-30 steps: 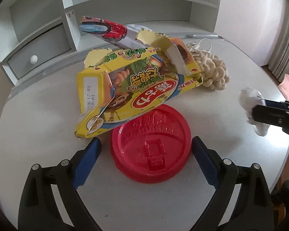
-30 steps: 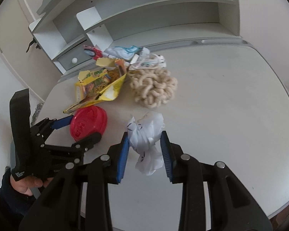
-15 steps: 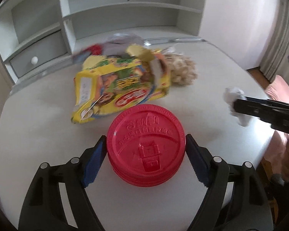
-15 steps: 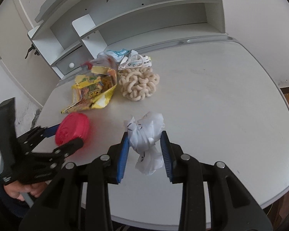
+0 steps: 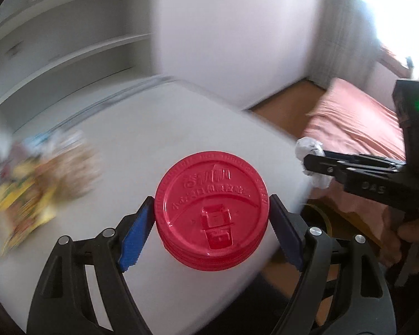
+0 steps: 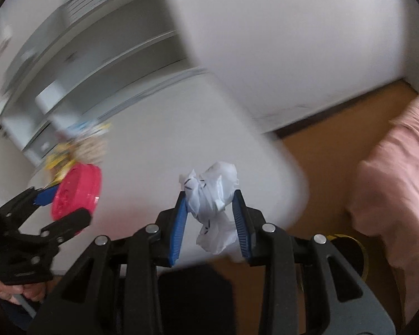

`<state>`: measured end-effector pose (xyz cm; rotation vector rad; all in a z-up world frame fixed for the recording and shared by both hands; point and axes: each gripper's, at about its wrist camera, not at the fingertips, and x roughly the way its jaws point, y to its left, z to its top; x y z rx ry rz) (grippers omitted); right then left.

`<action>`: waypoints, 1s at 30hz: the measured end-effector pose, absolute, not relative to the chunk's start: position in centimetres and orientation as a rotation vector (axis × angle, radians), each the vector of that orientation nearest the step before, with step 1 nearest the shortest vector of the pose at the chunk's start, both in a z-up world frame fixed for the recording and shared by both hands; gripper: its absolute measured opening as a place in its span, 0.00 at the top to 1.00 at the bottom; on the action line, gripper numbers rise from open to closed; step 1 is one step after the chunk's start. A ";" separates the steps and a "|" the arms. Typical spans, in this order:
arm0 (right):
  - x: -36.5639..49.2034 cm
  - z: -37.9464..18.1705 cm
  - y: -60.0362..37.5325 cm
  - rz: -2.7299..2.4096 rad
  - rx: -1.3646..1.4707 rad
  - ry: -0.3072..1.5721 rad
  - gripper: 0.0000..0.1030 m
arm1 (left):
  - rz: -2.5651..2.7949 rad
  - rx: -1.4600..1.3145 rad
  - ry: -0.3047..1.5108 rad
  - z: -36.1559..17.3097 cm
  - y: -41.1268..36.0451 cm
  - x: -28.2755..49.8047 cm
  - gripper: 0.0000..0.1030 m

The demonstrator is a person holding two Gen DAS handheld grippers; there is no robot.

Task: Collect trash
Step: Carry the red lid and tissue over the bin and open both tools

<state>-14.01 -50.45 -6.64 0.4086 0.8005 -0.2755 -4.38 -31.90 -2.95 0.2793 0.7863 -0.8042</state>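
My left gripper [image 5: 211,220] is shut on a round red plastic lid [image 5: 212,212] and holds it in the air above the white table [image 5: 142,139]. The lid also shows at the left of the right wrist view [image 6: 76,192]. My right gripper [image 6: 211,209] is shut on a crumpled white tissue [image 6: 212,195], held over the table's right edge. The tissue also shows at the right of the left wrist view [image 5: 311,153]. The remaining trash pile [image 5: 39,173], a yellow snack bag and beige ring snacks, lies blurred at the far left of the table.
White shelves with a drawer [image 6: 42,145] stand behind the table. To the right are a wooden floor [image 6: 329,167] and a pink bed [image 5: 357,128]. A dark round rim with a yellow edge [image 6: 352,245] sits low by the bed, below the table's corner.
Both grippers have swung right, away from the trash pile toward the table's right edge and the bed. The left gripper closed on the red lid and lifted it. The right still holds the tissue.
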 end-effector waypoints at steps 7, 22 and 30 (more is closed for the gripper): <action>-24.1 -9.4 -60.4 -0.556 0.561 0.779 0.68 | -1.126 0.370 0.772 -5.2 -45.6 -10.5 0.24; -34.2 -25.7 -69.7 -0.764 0.874 1.011 0.68 | -1.343 0.619 0.950 -22.0 -61.8 -15.7 0.23; -34.1 -28.5 -70.2 -0.759 0.918 1.041 0.68 | -1.343 0.648 1.029 -26.4 -63.4 -16.3 0.22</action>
